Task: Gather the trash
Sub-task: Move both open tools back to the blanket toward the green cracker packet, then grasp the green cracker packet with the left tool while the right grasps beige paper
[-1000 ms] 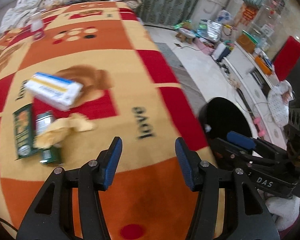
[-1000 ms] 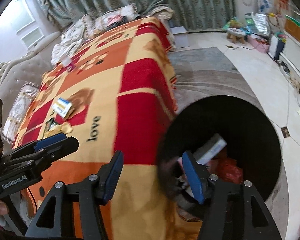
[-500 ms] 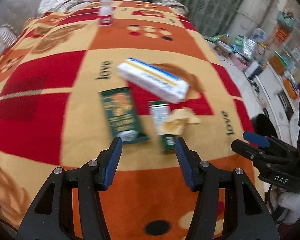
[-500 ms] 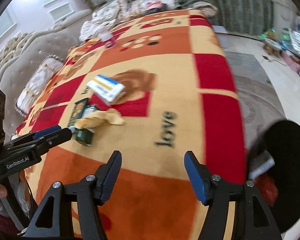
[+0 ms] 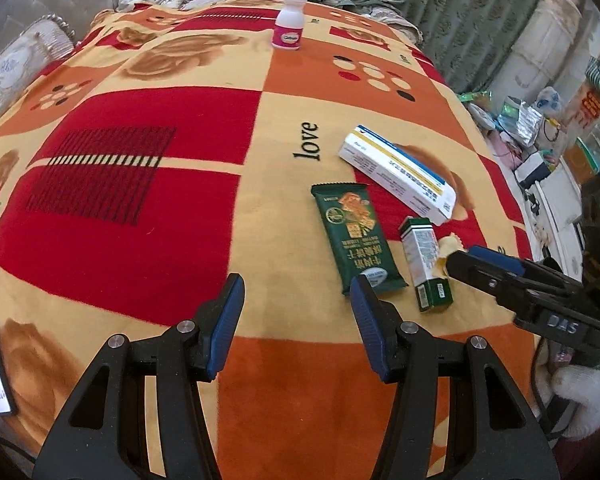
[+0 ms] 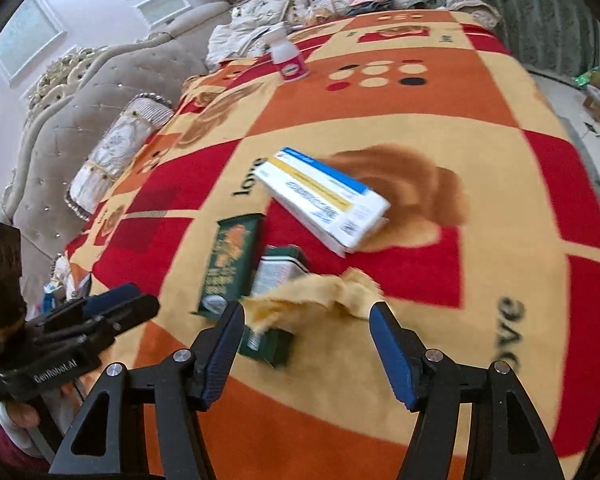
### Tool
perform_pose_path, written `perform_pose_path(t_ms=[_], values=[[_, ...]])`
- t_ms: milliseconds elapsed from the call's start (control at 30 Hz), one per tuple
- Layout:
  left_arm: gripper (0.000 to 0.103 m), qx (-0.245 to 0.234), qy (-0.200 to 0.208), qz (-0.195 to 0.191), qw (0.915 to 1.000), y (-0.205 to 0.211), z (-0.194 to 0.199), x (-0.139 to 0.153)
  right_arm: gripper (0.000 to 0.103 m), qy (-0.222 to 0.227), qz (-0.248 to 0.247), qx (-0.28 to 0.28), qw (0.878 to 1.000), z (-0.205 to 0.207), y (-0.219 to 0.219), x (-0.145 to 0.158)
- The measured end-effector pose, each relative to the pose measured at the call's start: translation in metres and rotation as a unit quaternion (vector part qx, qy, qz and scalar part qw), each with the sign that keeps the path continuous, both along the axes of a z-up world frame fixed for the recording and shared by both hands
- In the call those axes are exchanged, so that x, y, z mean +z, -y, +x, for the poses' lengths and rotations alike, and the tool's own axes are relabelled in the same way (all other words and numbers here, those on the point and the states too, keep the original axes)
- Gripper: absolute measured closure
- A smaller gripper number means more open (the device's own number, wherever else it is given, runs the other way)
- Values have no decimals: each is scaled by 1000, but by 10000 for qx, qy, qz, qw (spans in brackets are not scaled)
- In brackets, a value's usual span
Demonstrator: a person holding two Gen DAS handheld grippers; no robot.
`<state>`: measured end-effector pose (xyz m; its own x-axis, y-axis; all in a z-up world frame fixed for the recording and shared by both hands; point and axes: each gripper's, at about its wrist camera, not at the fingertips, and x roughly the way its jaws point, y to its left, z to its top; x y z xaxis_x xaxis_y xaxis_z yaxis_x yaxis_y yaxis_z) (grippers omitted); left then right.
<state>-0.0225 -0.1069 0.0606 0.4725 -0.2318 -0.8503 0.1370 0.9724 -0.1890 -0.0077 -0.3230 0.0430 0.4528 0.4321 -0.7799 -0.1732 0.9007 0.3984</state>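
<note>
Both grippers hover empty over the patterned bed blanket (image 5: 148, 216). The left gripper (image 5: 296, 320) stands half open near the green wrapper (image 5: 354, 236); the right gripper (image 6: 306, 344), jaws apart, frames the crumpled yellow paper (image 6: 300, 300) lying on the green box (image 6: 276, 280). The white carton (image 6: 324, 204) lies farther off.

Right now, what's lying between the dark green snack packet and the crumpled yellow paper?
A small green-and-white box lies between the snack packet and the yellow paper, partly under the paper. Both views show it.
</note>
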Motion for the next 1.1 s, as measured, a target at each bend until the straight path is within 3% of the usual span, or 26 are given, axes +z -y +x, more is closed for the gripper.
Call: perform_pose_path(t_ms=[33,167,267,533,667,933,967,1033,1100], values=[[49,7,-5,-15,10000,0,1,0,41,-24,0,18,10000,4,-3,-2],[49,29,-32,-70,10000,-1,5,-2,63,-178,163,-2,9997,14,-3,-15],[49,32,-76,-108,9999,2,10,-4,78,-49,203,25,9998,8,1,-9],[49,-112,-211,-236,9994,35,32,-14,79,266,-580,-19,9980,-19,23,10],[49,-146,-326,-117,9993,50,45,-27,79,231,-646,-78,9976,-29,37,8],[50,-248,-114,87,9996,67,52,-30,79,199,-595,-148,9979,-37,46,2],[50,-281,-95,93,9995,66,51,-31,79,207,-592,-142,9979,-37,45,2],[63,-329,-63,96,9994,63,47,-31,79,244,-611,-116,9978,-38,43,3],[63,-377,-118,12,9992,57,42,-30,79,306,-677,-53,9972,-41,39,6]])
